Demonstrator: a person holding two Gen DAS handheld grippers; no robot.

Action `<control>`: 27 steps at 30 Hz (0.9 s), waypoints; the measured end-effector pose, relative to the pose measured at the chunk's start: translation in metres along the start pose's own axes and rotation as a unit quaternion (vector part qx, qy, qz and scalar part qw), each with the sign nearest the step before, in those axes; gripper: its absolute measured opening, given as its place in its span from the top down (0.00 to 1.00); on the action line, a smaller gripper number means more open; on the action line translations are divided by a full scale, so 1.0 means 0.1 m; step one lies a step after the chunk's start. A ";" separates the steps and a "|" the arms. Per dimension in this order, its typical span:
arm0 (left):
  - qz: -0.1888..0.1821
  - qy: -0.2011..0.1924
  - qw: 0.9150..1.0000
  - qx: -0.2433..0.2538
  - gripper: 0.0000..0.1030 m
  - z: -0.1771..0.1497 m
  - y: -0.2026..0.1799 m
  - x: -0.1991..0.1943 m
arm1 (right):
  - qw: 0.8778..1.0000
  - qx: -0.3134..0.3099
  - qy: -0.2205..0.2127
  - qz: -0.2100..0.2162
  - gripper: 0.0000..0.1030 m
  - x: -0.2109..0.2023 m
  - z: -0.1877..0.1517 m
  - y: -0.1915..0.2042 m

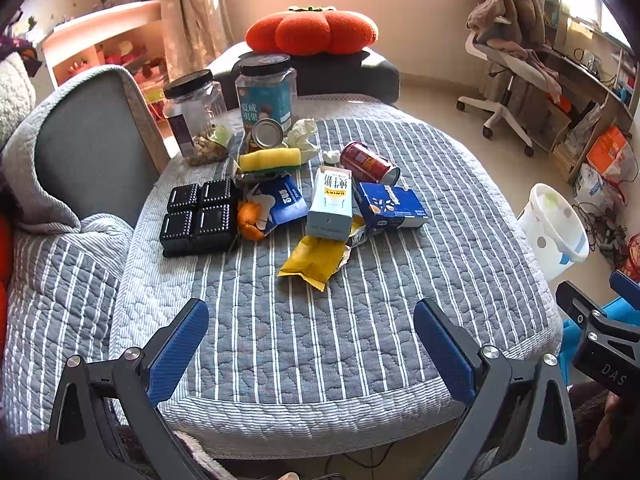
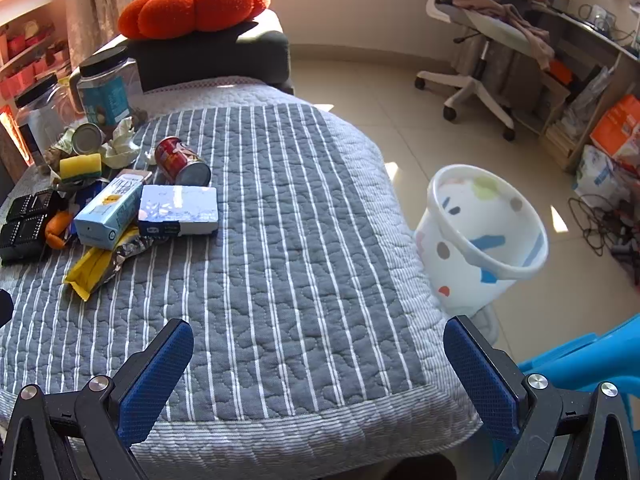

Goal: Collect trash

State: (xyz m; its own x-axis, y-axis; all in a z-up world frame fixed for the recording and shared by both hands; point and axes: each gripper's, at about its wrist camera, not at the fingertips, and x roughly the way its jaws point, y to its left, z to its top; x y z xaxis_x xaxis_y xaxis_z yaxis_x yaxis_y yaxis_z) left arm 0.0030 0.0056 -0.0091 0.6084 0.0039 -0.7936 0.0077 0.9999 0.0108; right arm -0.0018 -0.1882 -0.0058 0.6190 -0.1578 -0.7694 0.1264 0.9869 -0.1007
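Left gripper (image 1: 311, 354) and right gripper (image 2: 318, 376): matte black angular frames with round silver screws at the joints, each bearing two flat fingers faced with textured blue pads (image 1: 178, 352), one frame marked "DAS" in pale letters.

On the quilted seat (image 1: 320, 320) the things lie in a cluster toward the far left. Two jars (image 1: 196, 116) stand at the back, with a tin (image 1: 267, 134) and crumpled paper (image 1: 304, 136) before them. A sponge (image 1: 270, 160) lies in front of the tin. A can (image 1: 368, 162) lies on its side to the right. Nearer sit a milk carton (image 1: 331, 204), a flat box (image 1: 390, 206) on its right, and a tray (image 1: 200, 216) far left. A wrapper (image 1: 314, 260) lies partly under the carton. On the floor right of the seat stands a bin (image 2: 480, 236). A cushion (image 1: 312, 32) rests behind the jars.
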 end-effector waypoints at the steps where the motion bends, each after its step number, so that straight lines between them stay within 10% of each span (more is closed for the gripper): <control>1: 0.000 0.000 1.000 0.000 0.00 0.01 0.00 0.00 | 1.000 0.001 -0.001 0.001 0.00 -0.01 0.01 0.01; 27: -0.002 0.095 0.993 -0.070 0.01 1.08 1.04 0.73 | 0.987 -0.089 0.109 0.079 0.00 0.35 0.99 0.25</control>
State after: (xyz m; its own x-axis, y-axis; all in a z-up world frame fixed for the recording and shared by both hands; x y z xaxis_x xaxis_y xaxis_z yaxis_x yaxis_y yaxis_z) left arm 0.1336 0.1081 -0.0001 0.4483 -0.0106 -0.8938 -0.1083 0.9919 -0.0661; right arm 0.0999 -0.1722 0.0272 0.4362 -0.0100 -0.8998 -0.1077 0.9922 -0.0632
